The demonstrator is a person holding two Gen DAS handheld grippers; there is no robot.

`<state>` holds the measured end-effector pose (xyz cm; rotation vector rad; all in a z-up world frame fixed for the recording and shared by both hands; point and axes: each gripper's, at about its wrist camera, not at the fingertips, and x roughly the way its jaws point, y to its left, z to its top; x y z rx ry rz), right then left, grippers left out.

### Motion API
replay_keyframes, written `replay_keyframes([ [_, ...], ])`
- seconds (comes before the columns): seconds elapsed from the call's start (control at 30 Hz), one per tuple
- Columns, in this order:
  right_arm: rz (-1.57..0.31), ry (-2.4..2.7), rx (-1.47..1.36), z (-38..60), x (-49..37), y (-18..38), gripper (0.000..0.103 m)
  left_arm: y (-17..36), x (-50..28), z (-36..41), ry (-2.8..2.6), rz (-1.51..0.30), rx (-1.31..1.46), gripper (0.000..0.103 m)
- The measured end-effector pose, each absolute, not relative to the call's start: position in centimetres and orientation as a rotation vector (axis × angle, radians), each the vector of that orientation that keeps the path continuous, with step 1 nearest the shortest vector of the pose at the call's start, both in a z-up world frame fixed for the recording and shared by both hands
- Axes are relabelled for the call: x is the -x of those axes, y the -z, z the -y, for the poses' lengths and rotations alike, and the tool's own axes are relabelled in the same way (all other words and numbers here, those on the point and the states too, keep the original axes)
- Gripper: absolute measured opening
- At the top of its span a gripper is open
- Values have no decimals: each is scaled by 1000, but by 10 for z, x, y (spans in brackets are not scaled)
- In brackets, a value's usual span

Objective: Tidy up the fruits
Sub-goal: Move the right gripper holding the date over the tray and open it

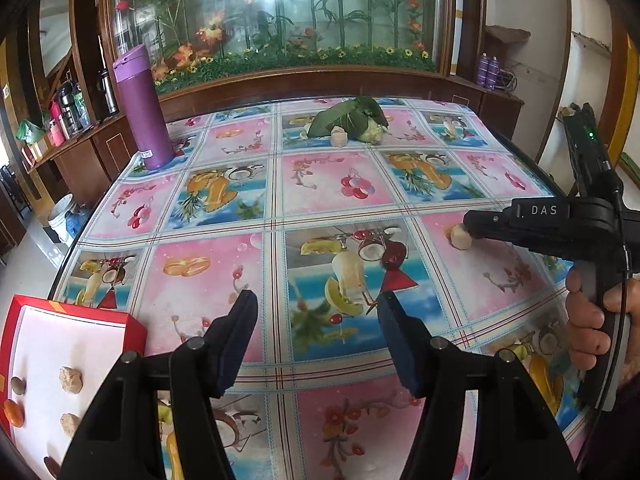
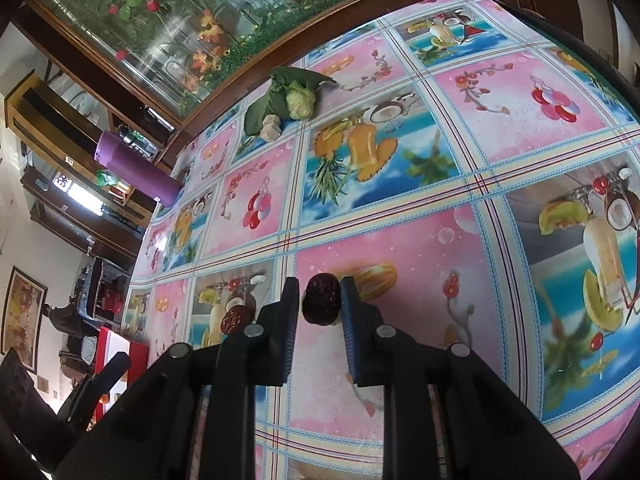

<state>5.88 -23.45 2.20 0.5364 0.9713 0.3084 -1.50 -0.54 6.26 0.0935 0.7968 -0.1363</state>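
Left wrist view: left gripper point(image 1: 316, 312) is held over the near part of the desk point(image 1: 336, 192), jaws apart with nothing between them. A red tray point(image 1: 132, 326) sits at the desk's near left corner, with tan lumps point(image 1: 71, 380), a small orange fruit point(image 1: 14, 413) and a dark piece seen on its white floor. The right gripper point(image 1: 470, 226) is seen from the side at the right edge, carried by a hand point(image 1: 592, 320); a tan lump point(image 1: 461, 237) lies at its tip, contact not resolvable from here. A leafy green bundle point(image 1: 352, 118) with another pale piece is noted near the far edge, a purple bottle point(image 1: 144, 108) at the far left corner.

Right wrist view: right gripper point(image 2: 320, 300) has its jaws nearly together, with a dark red date point(image 2: 321, 299) seen between the pads, judged clamped. A second date point(image 2: 234, 319) lies on the desk just left of the jaws. The tray is visible low at the left, well apart from the held date.

Risks, as judged: the date is round and gripped near the pad tips, so it could be squeezed out or rolled during carriage toward the tray. The left gripper lies between the date and the tray, so a collision is possible on a direct path.
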Motion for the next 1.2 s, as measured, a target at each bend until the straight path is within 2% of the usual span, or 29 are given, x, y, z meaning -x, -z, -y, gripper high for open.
replay_keyframes([
  [0.17,-939,-297,-517,233,-54,-29,21,-79,37,-15,105,-761,-70,62],
  [0.33,-873,-407,-484,203,-35,-56,21,-106,98,-61,36,-692,-40,62],
  [0.6,-954,-865,-310,-11,3,-86,21,-124,207,-178,-291,-615,-39,62],
  [0.77,-1057,-987,-133,-139,29,-75,21,-124,241,-232,-462,-574,-13,62],
  [0.97,-1134,-954,100,-222,59,-39,21,-116,248,-251,-465,-558,52,62],
  [1.2,-1130,-894,235,-229,69,-33,22,-114,238,-233,-385,-567,42,62],
])
